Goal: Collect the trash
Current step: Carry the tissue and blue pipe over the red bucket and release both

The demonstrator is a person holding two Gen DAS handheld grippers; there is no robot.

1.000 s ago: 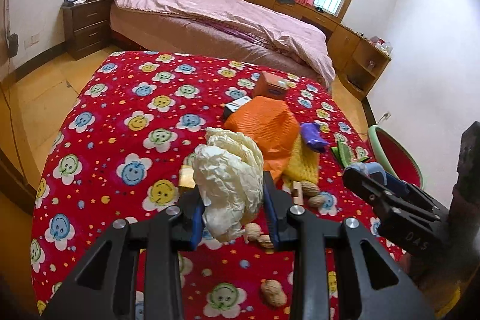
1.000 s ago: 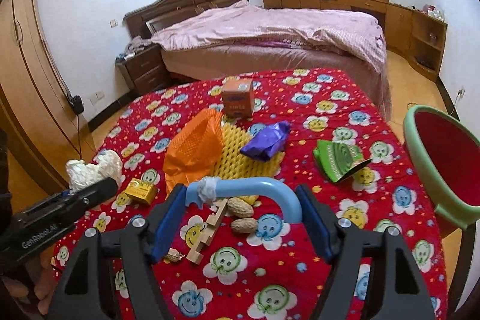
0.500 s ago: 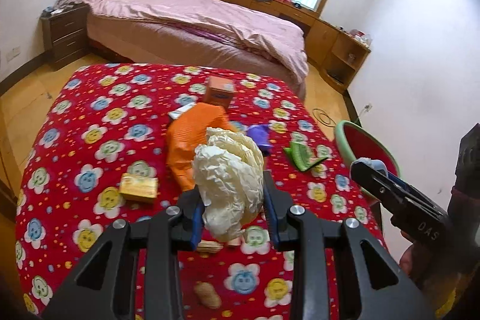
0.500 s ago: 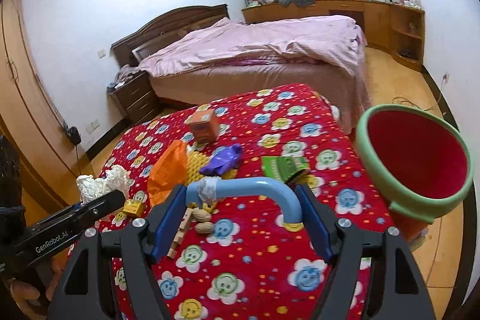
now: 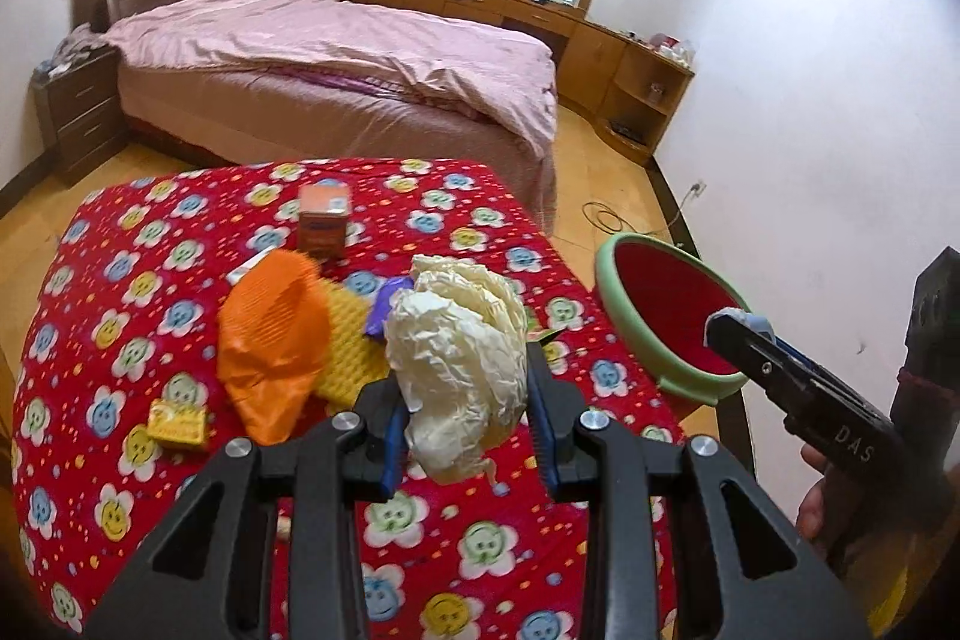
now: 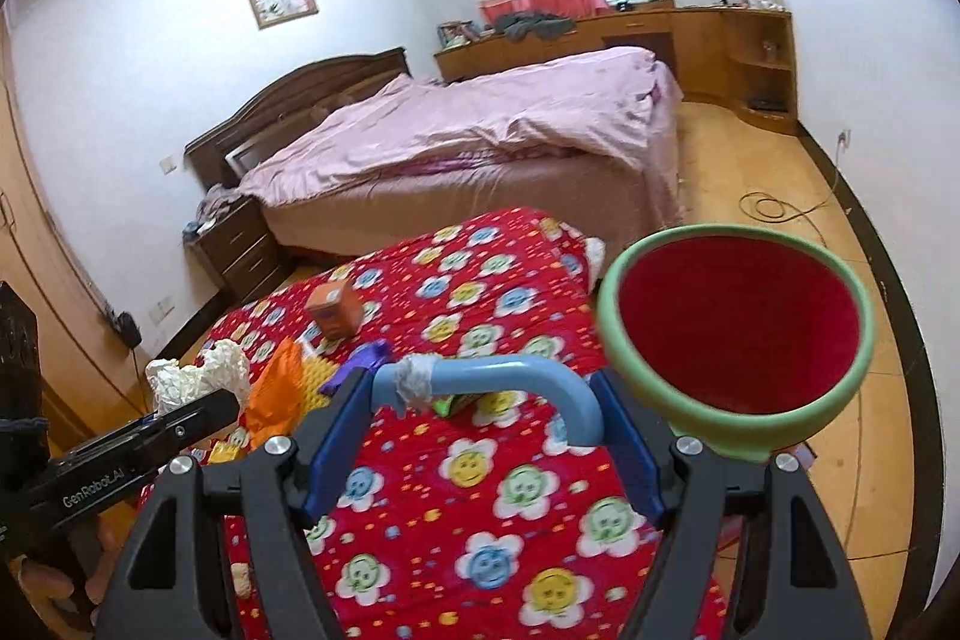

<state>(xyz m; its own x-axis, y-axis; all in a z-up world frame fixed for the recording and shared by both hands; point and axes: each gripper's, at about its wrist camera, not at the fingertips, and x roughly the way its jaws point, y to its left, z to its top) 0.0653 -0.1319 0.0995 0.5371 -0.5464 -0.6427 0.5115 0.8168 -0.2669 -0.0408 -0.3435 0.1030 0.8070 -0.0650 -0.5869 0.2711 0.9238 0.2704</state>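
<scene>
Crumpled cream paper (image 5: pixel 459 370) sits clamped between the blue pads of my left claw (image 5: pixel 468 436), bulging above and in front of the fingertips, raised over the red flower-print table (image 5: pixel 120 340). My right claw (image 6: pixel 483 451) grips a curved light-blue tube (image 6: pixel 510 379) across its pads, one end wrapped in white tape. The red bin with the green rim (image 6: pixel 738 322) stands just beyond the table's right edge, ahead and right of my right claw; orange bag (image 5: pixel 276 340), yellow foam and small carton remain on the table.
</scene>
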